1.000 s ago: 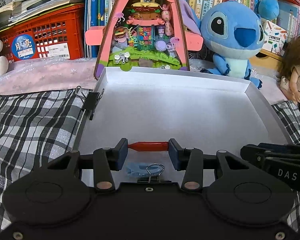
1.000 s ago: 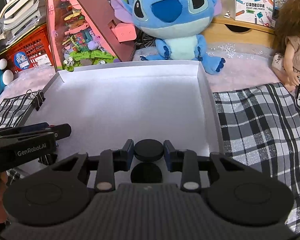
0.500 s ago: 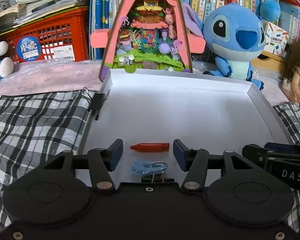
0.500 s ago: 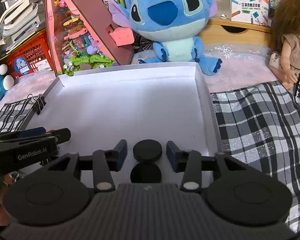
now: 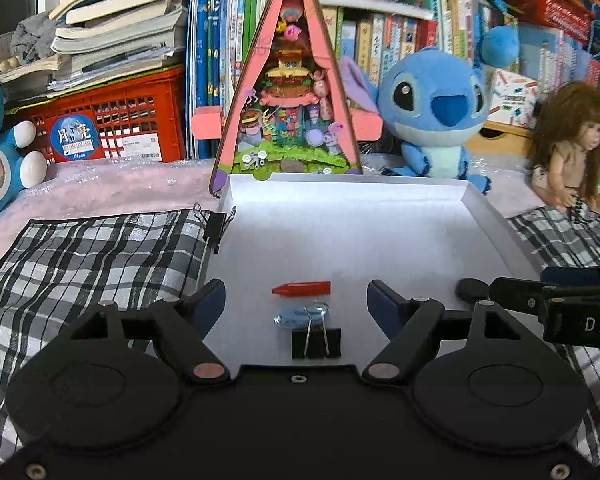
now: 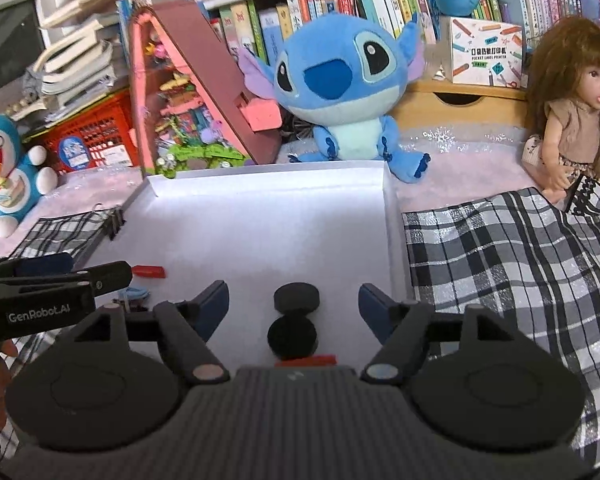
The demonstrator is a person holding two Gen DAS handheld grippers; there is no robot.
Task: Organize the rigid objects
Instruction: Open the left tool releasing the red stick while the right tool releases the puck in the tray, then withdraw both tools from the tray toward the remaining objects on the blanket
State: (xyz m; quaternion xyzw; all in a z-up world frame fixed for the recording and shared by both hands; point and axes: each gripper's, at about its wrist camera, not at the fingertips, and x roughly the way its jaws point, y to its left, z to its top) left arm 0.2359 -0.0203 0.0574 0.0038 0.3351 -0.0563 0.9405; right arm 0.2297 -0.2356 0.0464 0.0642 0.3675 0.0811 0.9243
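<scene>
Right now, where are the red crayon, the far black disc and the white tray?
red crayon [image 5: 302, 289], left wrist view, mid-body.
far black disc [image 6: 297, 297], right wrist view, top face.
white tray [image 6: 390, 216], right wrist view, right wall.

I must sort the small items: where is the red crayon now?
In the left wrist view the red crayon lies on the white tray floor near its front edge, just behind the blue piece and the black binder clip.

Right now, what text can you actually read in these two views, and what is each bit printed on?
"GenRobot.AI" on the left gripper, seen from the right wrist.
"DAS" on the right gripper, cut off at the left wrist view's edge.
"POCKET LABEL PRINTER" on the white box, under Chinese characters.
"Moon" under two large Chinese characters on the round blue sticker of the red crate.
Book spines and the crate's white label: too small to read.
</scene>
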